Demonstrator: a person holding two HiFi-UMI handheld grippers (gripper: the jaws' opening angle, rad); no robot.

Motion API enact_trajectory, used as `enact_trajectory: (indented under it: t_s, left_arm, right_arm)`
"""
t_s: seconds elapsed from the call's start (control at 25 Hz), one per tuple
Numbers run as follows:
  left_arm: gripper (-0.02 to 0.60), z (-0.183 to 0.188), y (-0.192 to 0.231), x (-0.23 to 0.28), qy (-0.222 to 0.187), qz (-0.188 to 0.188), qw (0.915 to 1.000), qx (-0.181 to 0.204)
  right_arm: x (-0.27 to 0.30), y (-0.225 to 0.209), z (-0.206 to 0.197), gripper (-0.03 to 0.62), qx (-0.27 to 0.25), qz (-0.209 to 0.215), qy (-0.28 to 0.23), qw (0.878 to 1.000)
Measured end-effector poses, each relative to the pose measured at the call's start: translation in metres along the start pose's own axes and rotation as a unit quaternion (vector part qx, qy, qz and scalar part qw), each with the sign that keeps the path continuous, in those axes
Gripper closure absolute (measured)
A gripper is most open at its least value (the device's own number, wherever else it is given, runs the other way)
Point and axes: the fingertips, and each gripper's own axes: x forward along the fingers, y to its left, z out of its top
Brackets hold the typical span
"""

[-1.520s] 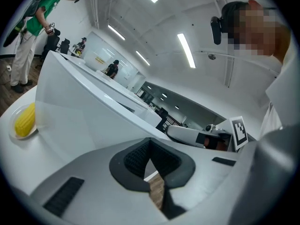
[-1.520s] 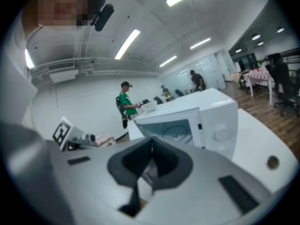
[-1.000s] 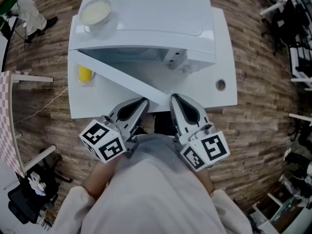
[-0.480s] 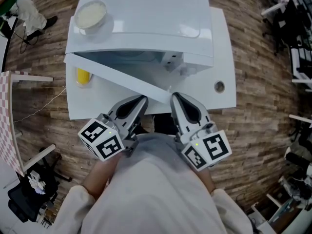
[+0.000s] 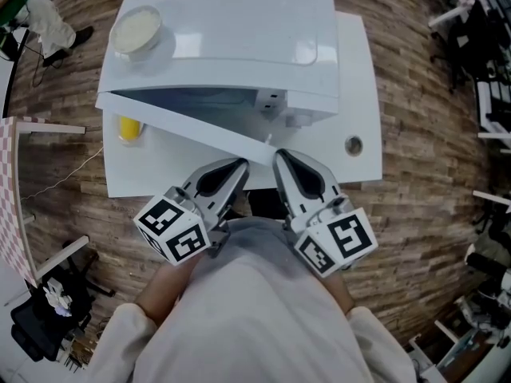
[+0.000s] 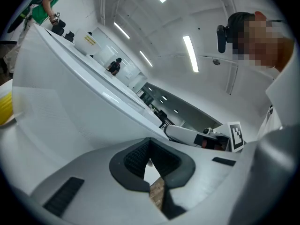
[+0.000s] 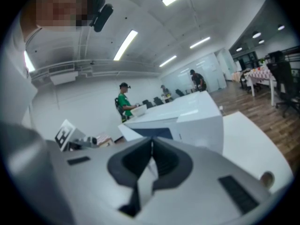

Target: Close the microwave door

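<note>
Jaws pressed together, empty, on grey left gripper [image 5: 239, 166] and right gripper [image 5: 279, 159], tips just short of half-open white microwave door [image 5: 184, 129].

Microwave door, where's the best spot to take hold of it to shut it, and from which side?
Take the microwave door by its free end, nearest the right tool, coming from its outer face: it hinges at the left, so that end likely swings easiest.

White bowl [image 5: 136, 29] with pale creamy fill sat at 11 o'clock. Yellow object [image 5: 129, 128] at 9 o'clock on white table [image 5: 359, 94]; round hole [image 5: 352, 144] in the tabletop at 2 o'clock. Wood-plank floor [image 5: 415, 182] all around. Checkered cloth [image 5: 9, 206] at 9 o'clock edge, black chairs [image 5: 487, 46] at 3 o'clock.
</note>
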Motion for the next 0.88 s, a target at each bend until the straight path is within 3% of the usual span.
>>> enact_trajectory:
  t_s: [0.6, 0.88]
  left_arm:
    - [0.568, -0.002, -0.008, 0.030, -0.017, 0.036, 0.9992, 0.011]
    - [0.568, -0.002, -0.007, 0.039, -0.035, 0.070, 0.9968, 0.014]
  right_arm:
    - [-0.004, -0.024, 0.006, 0.571, -0.028, 0.054, 0.018, 0.998]
    - [-0.008, -0.031, 0.010, 0.571, -0.043, 0.083, 0.014, 0.996]
